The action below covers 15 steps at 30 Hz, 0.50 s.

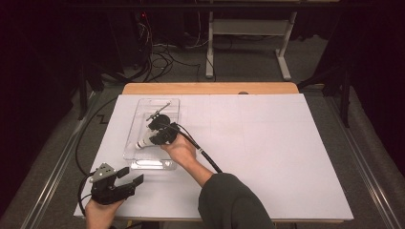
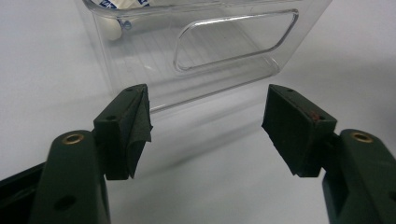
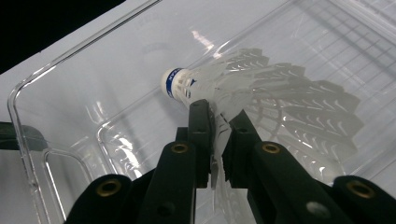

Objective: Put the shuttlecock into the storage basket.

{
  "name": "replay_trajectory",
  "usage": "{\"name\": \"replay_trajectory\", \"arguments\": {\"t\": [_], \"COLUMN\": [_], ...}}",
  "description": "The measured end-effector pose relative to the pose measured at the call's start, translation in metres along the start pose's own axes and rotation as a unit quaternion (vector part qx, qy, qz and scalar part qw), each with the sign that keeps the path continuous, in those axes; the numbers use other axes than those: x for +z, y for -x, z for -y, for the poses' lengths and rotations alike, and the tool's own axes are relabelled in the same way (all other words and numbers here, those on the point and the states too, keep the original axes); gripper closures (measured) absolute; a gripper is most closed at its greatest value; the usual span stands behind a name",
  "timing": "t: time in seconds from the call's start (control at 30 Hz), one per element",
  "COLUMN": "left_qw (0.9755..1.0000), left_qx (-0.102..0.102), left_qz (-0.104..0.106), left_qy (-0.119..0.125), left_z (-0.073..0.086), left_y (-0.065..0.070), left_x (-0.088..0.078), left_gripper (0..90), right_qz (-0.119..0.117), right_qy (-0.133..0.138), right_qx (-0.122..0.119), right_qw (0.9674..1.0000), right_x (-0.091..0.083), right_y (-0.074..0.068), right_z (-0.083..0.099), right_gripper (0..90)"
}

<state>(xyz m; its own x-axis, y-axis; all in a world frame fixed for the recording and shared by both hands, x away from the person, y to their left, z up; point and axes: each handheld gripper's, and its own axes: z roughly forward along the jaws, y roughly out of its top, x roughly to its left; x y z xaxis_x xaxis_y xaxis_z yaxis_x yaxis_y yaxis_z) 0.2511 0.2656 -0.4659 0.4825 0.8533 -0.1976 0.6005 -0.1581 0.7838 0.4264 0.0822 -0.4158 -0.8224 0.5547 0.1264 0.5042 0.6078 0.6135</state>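
Note:
A white feather shuttlecock (image 3: 266, 88) with a blue band round its cork lies low inside a clear plastic bin (image 3: 18, 116). My right gripper (image 3: 219, 112) reaches into the bin, its jaws nearly together and pinching the edge of the feather skirt. In the high view the right gripper (image 1: 160, 131) sits over the middle of the bin (image 1: 130, 138), with the shuttlecock (image 1: 142, 143) poking out to its left. My left gripper (image 1: 133, 175) rests on the table in front of the bin's near end, open and holding nothing. From the left gripper (image 2: 205, 112) I see the bin's near wall (image 2: 224, 42) and the shuttlecock's cork (image 2: 114, 29).
The bin stands on a white table top (image 1: 267, 143) with a wooden strip (image 1: 210, 88) along its far edge. The right gripper's cable (image 1: 205, 155) trails across the table beside the person's sleeve (image 1: 234, 200). Table legs and cables show on the floor beyond.

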Motion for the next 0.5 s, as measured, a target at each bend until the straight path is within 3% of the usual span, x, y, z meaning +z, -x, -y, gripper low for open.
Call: {"name": "replay_trajectory", "arguments": {"t": [0.2,0.5], "left_qw": [1.0,1.0], "left_qx": [0.0,0.0], "left_qz": [0.0,-0.001], "left_qy": [0.0,0.0], "left_z": [0.0,0.0001], "left_y": [0.0002,0.0001], "left_x": [0.0,-0.0003], "left_gripper": [32.9,33.0], "right_qz": [-0.003,-0.002], "right_qy": [-0.001,-0.01], "right_qx": [0.001,-0.002], "right_qw": [1.0,0.9999], "right_x": [-0.0011,-0.0024], "right_y": [-0.0011,-0.0008], "right_z": [-0.0002,-0.0003], "right_gripper": [74.2,68.0]}}
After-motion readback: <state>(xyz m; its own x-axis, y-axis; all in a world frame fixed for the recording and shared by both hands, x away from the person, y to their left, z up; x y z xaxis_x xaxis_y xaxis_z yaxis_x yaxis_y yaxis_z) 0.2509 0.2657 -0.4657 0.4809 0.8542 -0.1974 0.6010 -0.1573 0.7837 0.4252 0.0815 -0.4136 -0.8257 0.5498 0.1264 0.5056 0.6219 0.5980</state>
